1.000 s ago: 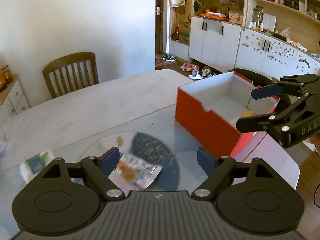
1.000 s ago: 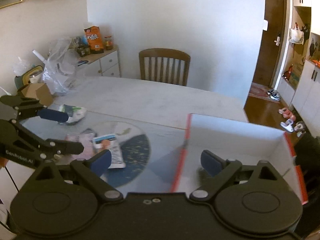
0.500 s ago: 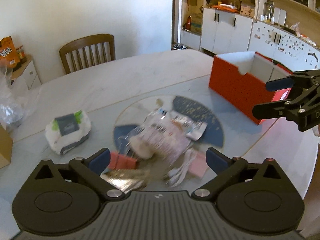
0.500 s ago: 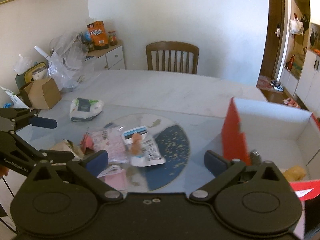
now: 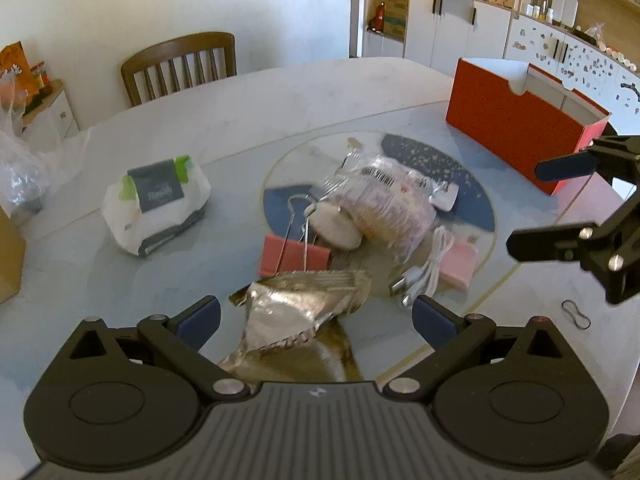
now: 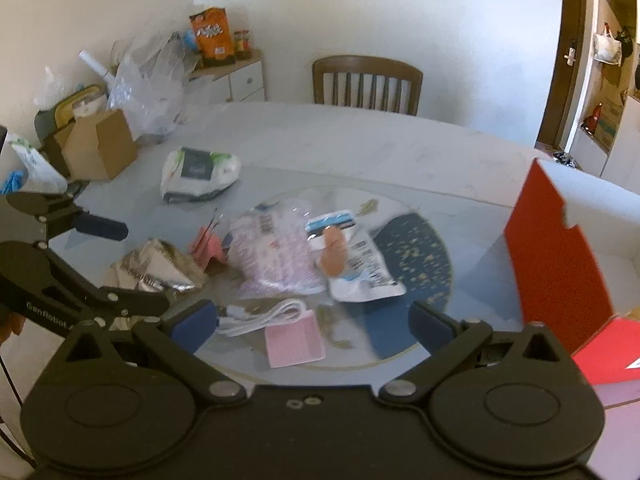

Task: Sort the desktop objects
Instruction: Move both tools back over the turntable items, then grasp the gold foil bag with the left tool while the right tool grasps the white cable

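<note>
A pile of loose items lies on the round glass turntable [image 5: 472, 196]: a silver foil wrapper [image 5: 296, 312], a pink binder clip [image 5: 294, 256], a clear snack bag [image 5: 380, 208], a white cable [image 5: 424, 276] and a pink pad [image 5: 460, 264]. My left gripper [image 5: 316, 320] is open and empty, just above the foil wrapper. My right gripper [image 6: 312, 320] is open and empty, over the cable [image 6: 264, 318] and pink pad [image 6: 294, 344]. A sausage packet [image 6: 352, 256] lies beyond. The red box [image 5: 516, 116] stands at the right, and it also shows in the right wrist view [image 6: 560, 256].
A wet-wipes pack [image 5: 156, 204] lies left of the pile. A cardboard box [image 6: 96, 148] and plastic bags [image 6: 148, 84] sit at the table's far left. A wooden chair [image 5: 180, 66] stands behind the table. A black rubber band [image 5: 576, 314] lies near the right edge.
Both grippers swung left, away from the red box and over the pile on the turntable. Both stayed open and empty.
</note>
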A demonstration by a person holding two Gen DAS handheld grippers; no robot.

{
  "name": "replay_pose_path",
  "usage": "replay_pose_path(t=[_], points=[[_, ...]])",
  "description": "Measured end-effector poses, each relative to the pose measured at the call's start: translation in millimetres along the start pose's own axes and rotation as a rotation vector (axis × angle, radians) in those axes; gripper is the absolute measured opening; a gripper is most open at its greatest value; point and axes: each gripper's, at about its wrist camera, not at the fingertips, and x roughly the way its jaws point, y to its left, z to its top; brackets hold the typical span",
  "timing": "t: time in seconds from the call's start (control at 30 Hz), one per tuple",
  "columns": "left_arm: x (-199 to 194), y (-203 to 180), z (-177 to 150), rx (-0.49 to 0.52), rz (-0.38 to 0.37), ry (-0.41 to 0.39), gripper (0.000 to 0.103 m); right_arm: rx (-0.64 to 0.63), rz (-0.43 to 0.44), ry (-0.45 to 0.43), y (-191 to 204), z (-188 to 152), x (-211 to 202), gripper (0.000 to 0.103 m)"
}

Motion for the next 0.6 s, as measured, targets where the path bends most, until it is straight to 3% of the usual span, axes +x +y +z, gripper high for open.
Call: replay_pose_path(t=[0.23, 0.6], points=[[11, 15, -11, -0.014, -0.01, 0.03, 0.102, -0.036, 0.001, 0.037, 22, -5, 23, 0.102], [17, 15, -25, 0.056, 0.021, 0.028, 0.102, -0.082, -0.014, 0.075, 37, -6, 53, 0.097]])
